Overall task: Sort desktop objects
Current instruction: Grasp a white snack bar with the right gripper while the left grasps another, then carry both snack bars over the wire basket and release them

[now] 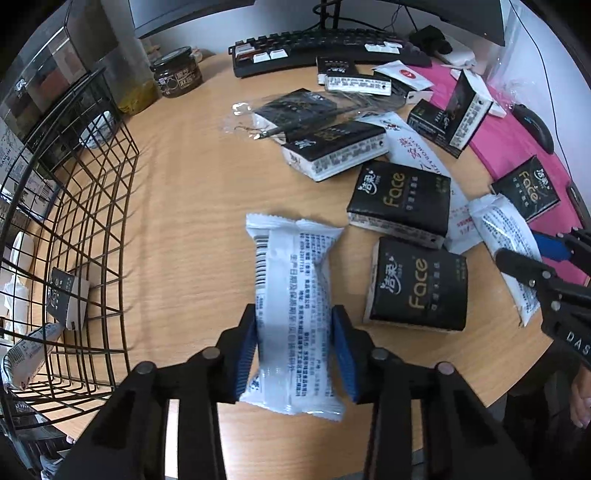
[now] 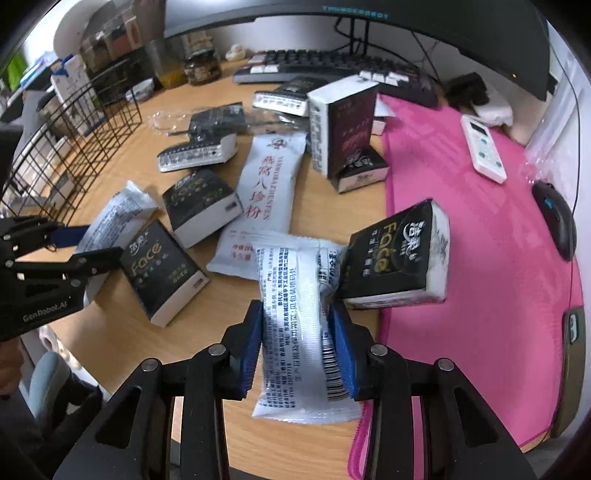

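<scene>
My left gripper (image 1: 293, 350) is shut on a white snack packet (image 1: 291, 280), its blue pads pinching the packet's sides just above the wooden desk (image 1: 192, 221). My right gripper (image 2: 297, 347) is shut on a second white packet (image 2: 291, 295) at the edge of the pink mat (image 2: 461, 221). Each gripper shows in the other's view: the right gripper (image 1: 532, 254) at the right edge, the left gripper (image 2: 85, 243) at the left edge. Several black "Face" tissue packs (image 1: 400, 199) (image 2: 395, 258) and a long white sachet (image 2: 271, 177) lie scattered between them.
A black wire basket (image 1: 92, 221) stands at the left with a tissue pack (image 1: 68, 299) and white packets inside. At the back are a keyboard (image 1: 317, 48), a jar (image 1: 177, 72) and a monitor (image 2: 351, 22). A mouse (image 2: 557, 218) and a remote (image 2: 484, 147) lie on the mat.
</scene>
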A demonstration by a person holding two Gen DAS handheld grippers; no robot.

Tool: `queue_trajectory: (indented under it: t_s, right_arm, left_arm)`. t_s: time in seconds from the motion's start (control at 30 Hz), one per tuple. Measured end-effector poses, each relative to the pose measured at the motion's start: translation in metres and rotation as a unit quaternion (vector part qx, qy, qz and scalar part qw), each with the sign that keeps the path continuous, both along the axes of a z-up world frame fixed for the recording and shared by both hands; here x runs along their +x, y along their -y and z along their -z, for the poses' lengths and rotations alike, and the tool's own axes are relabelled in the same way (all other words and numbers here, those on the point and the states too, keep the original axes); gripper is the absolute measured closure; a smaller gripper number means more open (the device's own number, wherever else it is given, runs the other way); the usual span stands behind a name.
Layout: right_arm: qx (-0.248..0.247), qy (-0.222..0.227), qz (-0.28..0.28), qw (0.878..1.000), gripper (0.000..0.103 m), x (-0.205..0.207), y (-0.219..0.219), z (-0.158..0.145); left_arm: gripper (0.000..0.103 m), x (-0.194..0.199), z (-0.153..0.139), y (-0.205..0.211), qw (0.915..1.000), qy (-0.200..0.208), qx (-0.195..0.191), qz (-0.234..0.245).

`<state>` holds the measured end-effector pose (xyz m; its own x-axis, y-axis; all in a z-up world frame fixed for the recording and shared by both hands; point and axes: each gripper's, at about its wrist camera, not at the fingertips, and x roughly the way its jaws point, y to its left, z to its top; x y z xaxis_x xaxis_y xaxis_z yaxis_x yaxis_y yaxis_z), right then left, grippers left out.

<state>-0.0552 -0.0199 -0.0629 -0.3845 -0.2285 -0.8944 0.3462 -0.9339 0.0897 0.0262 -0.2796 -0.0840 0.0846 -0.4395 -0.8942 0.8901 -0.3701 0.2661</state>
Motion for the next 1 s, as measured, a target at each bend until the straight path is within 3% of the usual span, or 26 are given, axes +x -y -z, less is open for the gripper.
queue_trajectory:
  t_s: [0.27, 0.47, 0.6, 0.83, 1.0]
  right_arm:
    - [-0.012, -0.003, -0.001, 1.0, 0.068, 0.005, 0.0, -0.013]
    - [-0.027, -0.038, -0.013, 0.999, 0.068, 0.008, 0.011, -0.051]
    - [-0.042, -0.071, -0.047, 0.995, 0.068, 0.01, 0.04, -0.086]
    - [-0.089, -0.112, -0.143, 0.979, 0.068, 0.014, 0.137, -0.146]
    - [-0.112, -0.1, -0.207, 0.967, 0.068, 0.015, 0.221, -0.158]
  left_arm:
    - [0.06, 0.004, -0.022, -0.009, 0.9997, -0.006, -0.022, 0.003]
    - [0.06, 0.013, -0.061, -0.024, 0.9986, -0.023, -0.042, 0.02]
    - [0.06, 0.027, -0.099, -0.033, 0.9962, -0.043, -0.073, 0.018]
    - [0.06, 0.104, -0.164, -0.037, 0.9854, -0.066, -0.145, -0.06]
    - [0.06, 0.172, -0.178, -0.022, 0.9753, -0.052, -0.16, -0.144]
